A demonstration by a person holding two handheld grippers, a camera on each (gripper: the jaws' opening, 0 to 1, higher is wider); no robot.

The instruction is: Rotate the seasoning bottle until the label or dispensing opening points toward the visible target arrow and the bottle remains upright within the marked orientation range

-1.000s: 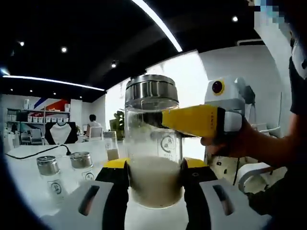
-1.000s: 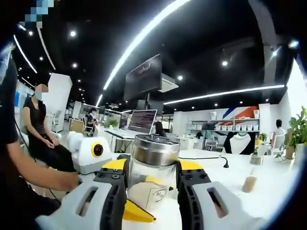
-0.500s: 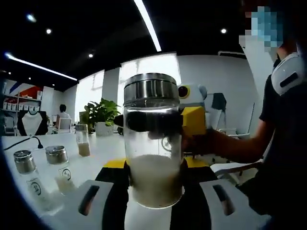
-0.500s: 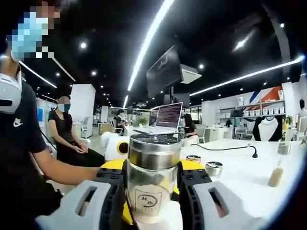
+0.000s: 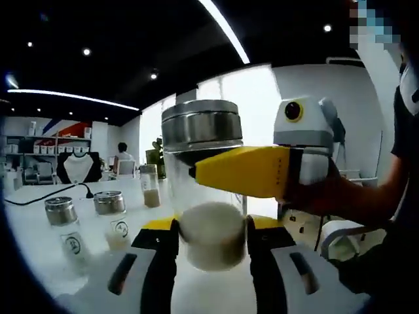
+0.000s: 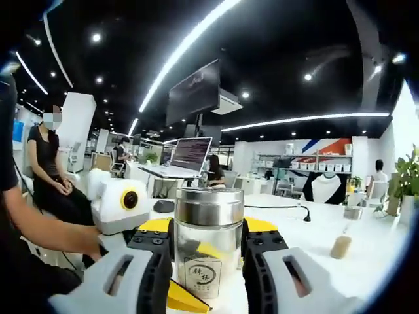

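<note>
Label turned back (right view), seasoning bottle (image 6: 208,248) half-full

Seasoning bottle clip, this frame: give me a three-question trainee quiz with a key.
1. True or false: the seasoning bottle stands upright.
2. Which gripper grips its lower body? A) left gripper B) right gripper
3. What colour is the bottle's cap?

Key: 1. True. 2. A; the right gripper closes just under the cap. 3. Silver metal.

Yellow-and-black jaws, white gripper (image 5: 211,252) bodies, black sleeve (image 5: 406,124).
</note>
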